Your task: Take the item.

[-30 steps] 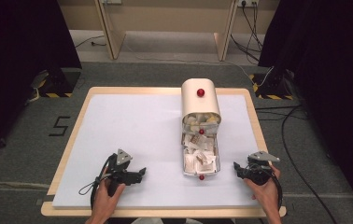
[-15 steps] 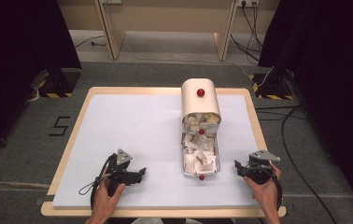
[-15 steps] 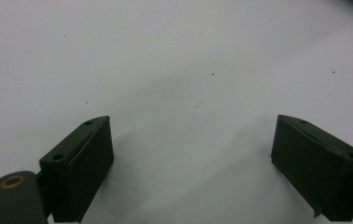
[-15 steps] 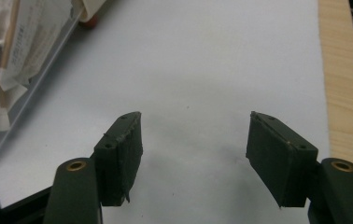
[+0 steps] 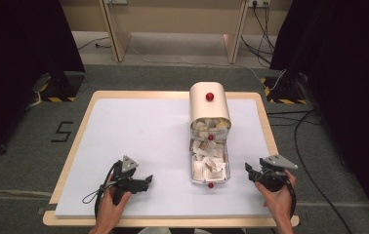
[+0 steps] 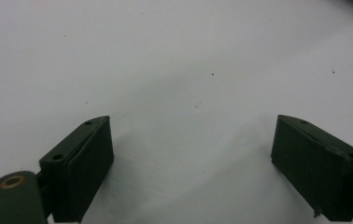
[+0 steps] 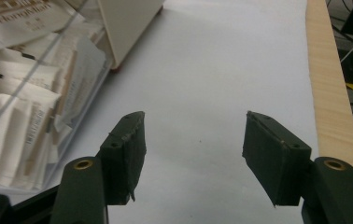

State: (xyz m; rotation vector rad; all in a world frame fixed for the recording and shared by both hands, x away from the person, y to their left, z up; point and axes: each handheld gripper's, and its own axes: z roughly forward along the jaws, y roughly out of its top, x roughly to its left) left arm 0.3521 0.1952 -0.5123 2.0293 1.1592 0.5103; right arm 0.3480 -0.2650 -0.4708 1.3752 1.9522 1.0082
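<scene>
High view: you are holding the left tool (image 5: 143, 184) at the lower left of the frame and the right tool (image 5: 252, 171) at the lower right, both low over the white surface (image 5: 138, 136). Right of centre a cream, round-topped container (image 5: 209, 105) with a red knob (image 5: 210, 97) is standing, and a clear tray (image 5: 209, 165) of paper sachets (image 5: 208, 168) is lying in front of it, extending toward the bottom edge between your two tools.

Left gripper view: the left tool's jaws are standing wide apart, gripping nothing, with bare white surface ahead of them.

Right gripper view: the right tool's jaws are likewise standing apart and empty. The tray's clear wall and the sachets are occupying the upper left, the container's corner is showing at top centre, and the wooden border (image 7: 331, 88) of the surface is running down the right.

Hazard, as a judgement: the sachets are lying loosely heaped, so a careless closing could be catching several at once or nudging the light tray sideways.
</scene>
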